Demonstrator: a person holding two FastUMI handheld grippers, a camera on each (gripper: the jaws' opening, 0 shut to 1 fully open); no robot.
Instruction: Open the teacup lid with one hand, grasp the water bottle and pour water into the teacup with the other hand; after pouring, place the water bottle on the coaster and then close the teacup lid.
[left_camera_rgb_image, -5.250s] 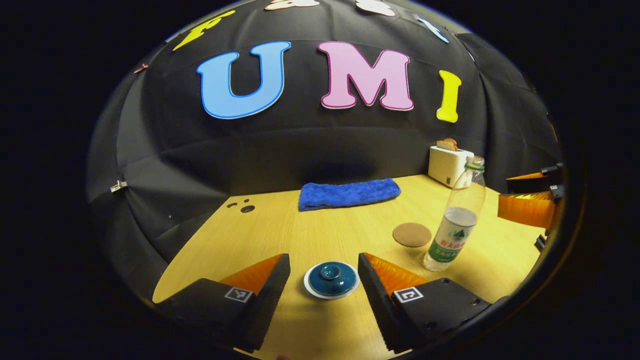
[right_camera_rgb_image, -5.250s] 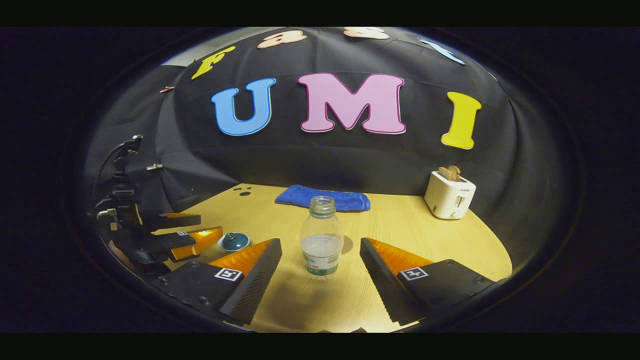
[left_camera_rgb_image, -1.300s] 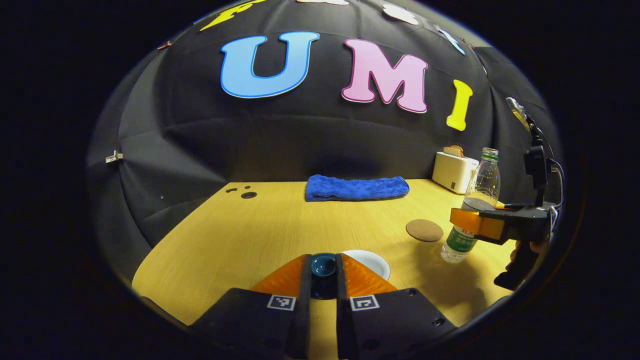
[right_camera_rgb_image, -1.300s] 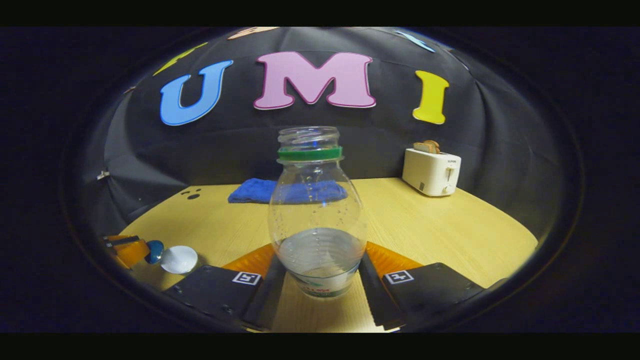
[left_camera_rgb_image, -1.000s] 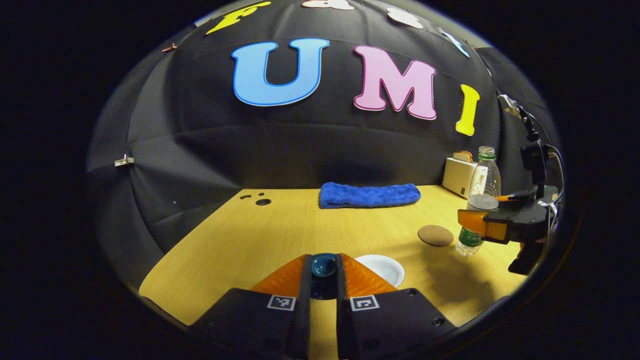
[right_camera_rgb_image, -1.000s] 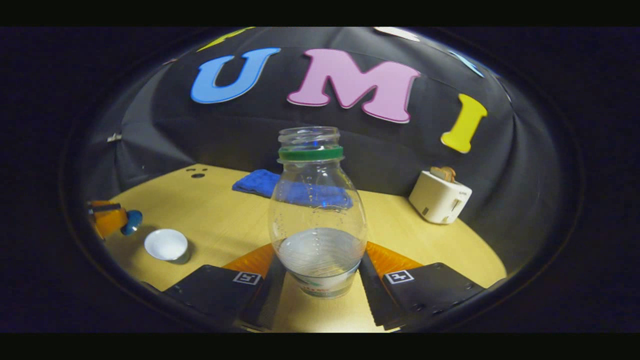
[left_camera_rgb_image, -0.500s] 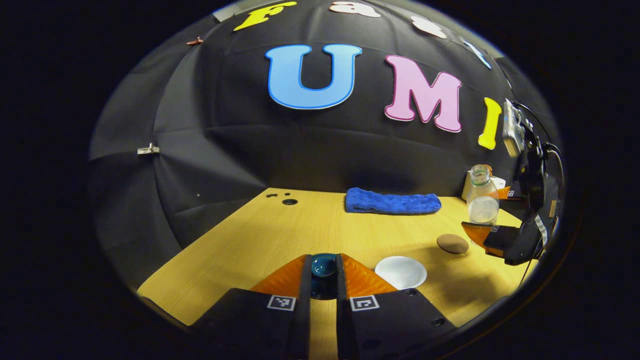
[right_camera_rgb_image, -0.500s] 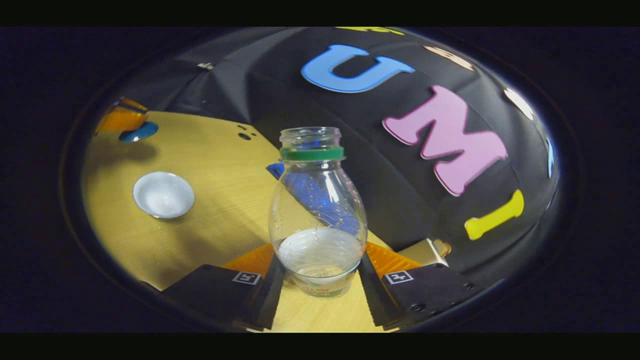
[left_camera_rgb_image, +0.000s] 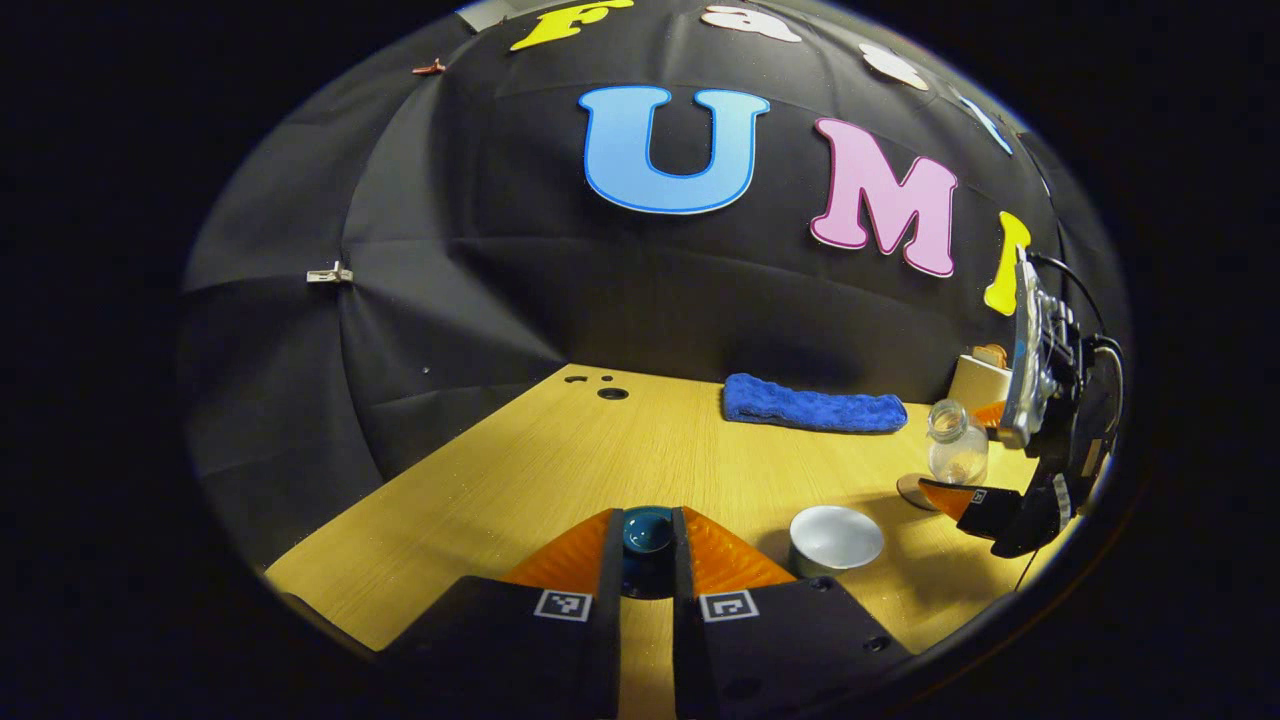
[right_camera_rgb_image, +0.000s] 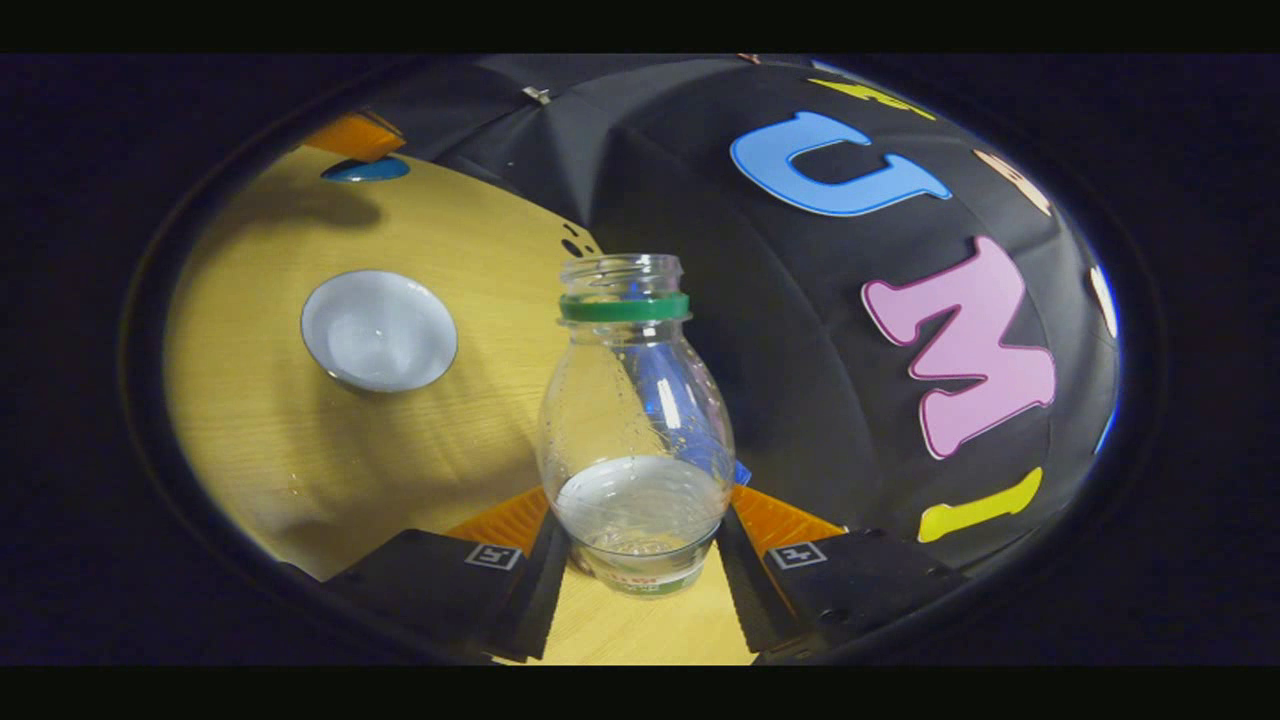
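Observation:
My left gripper (left_camera_rgb_image: 647, 545) is shut on the knob of the dark blue teacup lid (left_camera_rgb_image: 647, 530), held above the wooden table (left_camera_rgb_image: 620, 450). Just to its right stands the white teacup (left_camera_rgb_image: 835, 538), uncovered. In the right gripper view my right gripper (right_camera_rgb_image: 640, 550) is shut on the clear water bottle (right_camera_rgb_image: 634, 440), which has a green neck ring, no cap and some water low inside. The view is rolled, so the bottle leans toward the teacup (right_camera_rgb_image: 379, 330) at upper left. In the left gripper view the bottle (left_camera_rgb_image: 955, 455) hangs tilted right of the cup, over the brown coaster (left_camera_rgb_image: 912, 490).
A folded blue towel (left_camera_rgb_image: 812, 408) lies at the table's back edge. A white toaster (left_camera_rgb_image: 980, 378) stands at the back right, partly behind the right gripper's body (left_camera_rgb_image: 1040, 420). Small holes (left_camera_rgb_image: 610, 392) mark the table's far left corner.
The right gripper has lifted the bottle and tipped it further toward the teacup. The left gripper, still holding the lid, has drifted left, away from the cup.

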